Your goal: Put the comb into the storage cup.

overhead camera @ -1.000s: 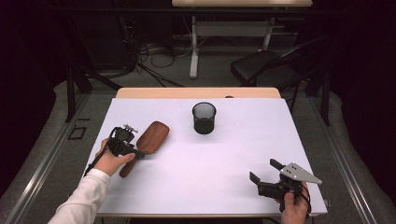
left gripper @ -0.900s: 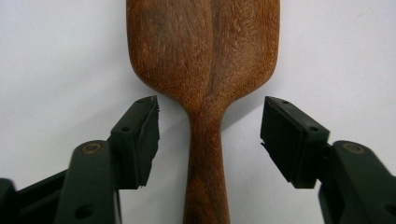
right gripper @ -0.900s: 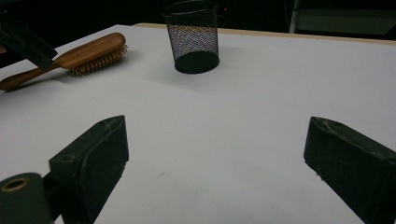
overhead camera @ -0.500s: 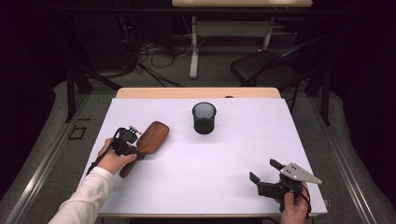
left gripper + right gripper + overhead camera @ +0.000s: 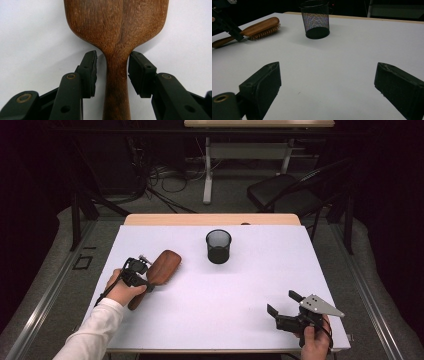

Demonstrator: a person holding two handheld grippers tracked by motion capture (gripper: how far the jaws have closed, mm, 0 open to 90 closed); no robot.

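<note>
Right gripper (image 5: 286, 307): nearest thing to the camera, sitting low at the front right corner of the counter (image 5: 240, 285), held in the person's right hand (image 5: 315, 344). Fingers (image 5: 262, 85) are spread wide, nothing but bare white surface between them. Grey three-cornered plate on top of it.

Left gripper (image 5: 136, 272): over on the left side, a bit further in, with the left hand (image 5: 120, 290) and a white sleeve (image 5: 90, 330) coming up from the bottom edge. It's straddling the neck of the hairbrush, right where the handle widens into the head.

Left fingers (image 5: 88, 72): they've just been closing in on the handle. In the left gripper view the right pad looks like it's up against the wood or nearly so, the left one has a thin sliver of gap, so not really clamped yet.

Hairbrush (image 5: 160, 268): brown wooden one, lying flat on the counter's left half, bristles down, head pointing away toward the middle, handle end back under the left hand. You can see the bristles from the side in the right gripper view (image 5: 254, 28).

Pen cup (image 5: 218, 246): black mesh, standing upright around the middle of the counter toward the far edge, well apart from the brush and both grippers.

Back there: a wooden strip (image 5: 210, 219) along the far edge, then dark floor with cables (image 5: 160, 185) and a chair (image 5: 285, 195).
</note>
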